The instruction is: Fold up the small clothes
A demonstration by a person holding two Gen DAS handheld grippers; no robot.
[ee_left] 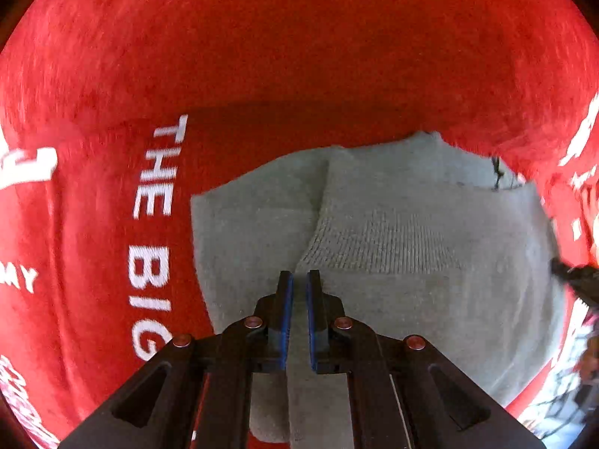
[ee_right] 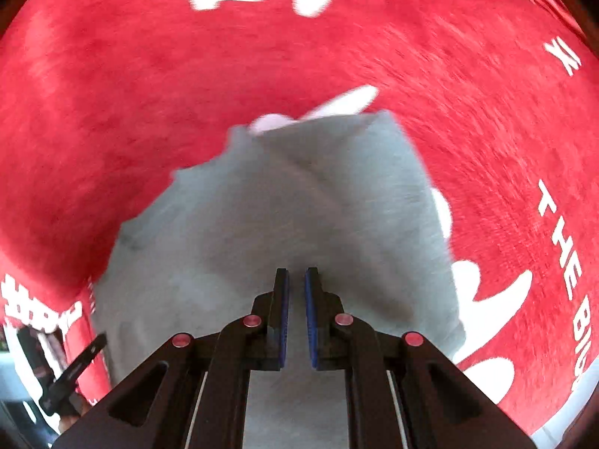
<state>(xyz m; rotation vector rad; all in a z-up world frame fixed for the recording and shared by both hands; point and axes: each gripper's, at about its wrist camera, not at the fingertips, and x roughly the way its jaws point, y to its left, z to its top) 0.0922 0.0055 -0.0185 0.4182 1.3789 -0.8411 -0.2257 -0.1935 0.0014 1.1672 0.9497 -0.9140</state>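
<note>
While both point down over the grey garment (ee_left: 411, 232) on the red cloth (ee_left: 299, 37), we find left gripper (ee_left: 298, 280) and right gripper (ee_right: 296, 278) nearly closed, gripping nothing.

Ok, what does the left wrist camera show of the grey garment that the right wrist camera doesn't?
Left wrist only: a ribbed knit band across the grey garment, a fold edge running up from the left gripper, and a small dark mark near its far edge.

Right wrist only: diagonal creases meeting near the garment's middle, a pale patch at its far edge, and large white shapes on the red cloth to its right. This view is blurred.

Both: the grey garment on red cloth printed "THE BIG", each gripper shut and poised above it; right gripper.
</note>
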